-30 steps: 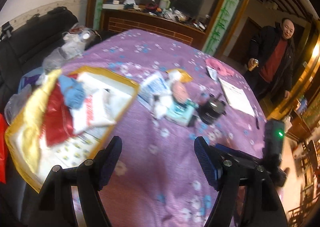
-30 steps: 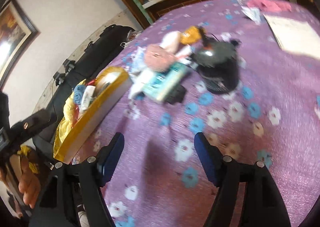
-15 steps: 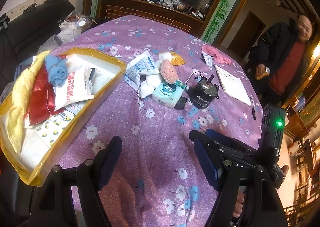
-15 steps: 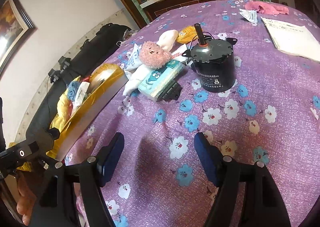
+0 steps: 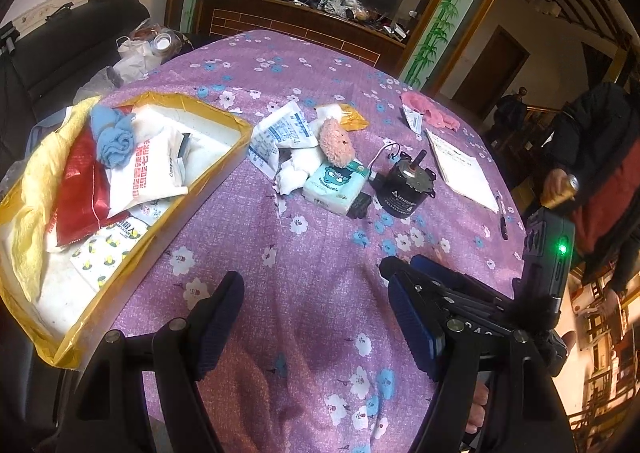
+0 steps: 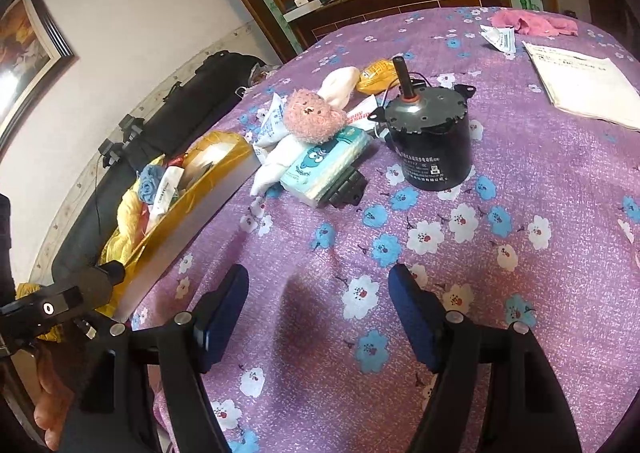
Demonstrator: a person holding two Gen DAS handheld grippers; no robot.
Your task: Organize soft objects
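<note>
Black tool (image 5: pixel 316 317), blue ribbed pads (image 5: pixel 408 321)

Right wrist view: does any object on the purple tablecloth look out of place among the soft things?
Yes. The black motor, a hard metal part with a shaft and wires, stands upright right beside the pile of soft items: the pink plush bear lying on the tissue pack. It does not belong with them.

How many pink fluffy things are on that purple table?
2: a pink plush toy lying on the tissue pack, and a pink cloth at the far edge. Others could hide in the box.

Purple floral tablecloth (image 5: pixel 320 245), pink bear (image 5: pixel 338 141)
</note>
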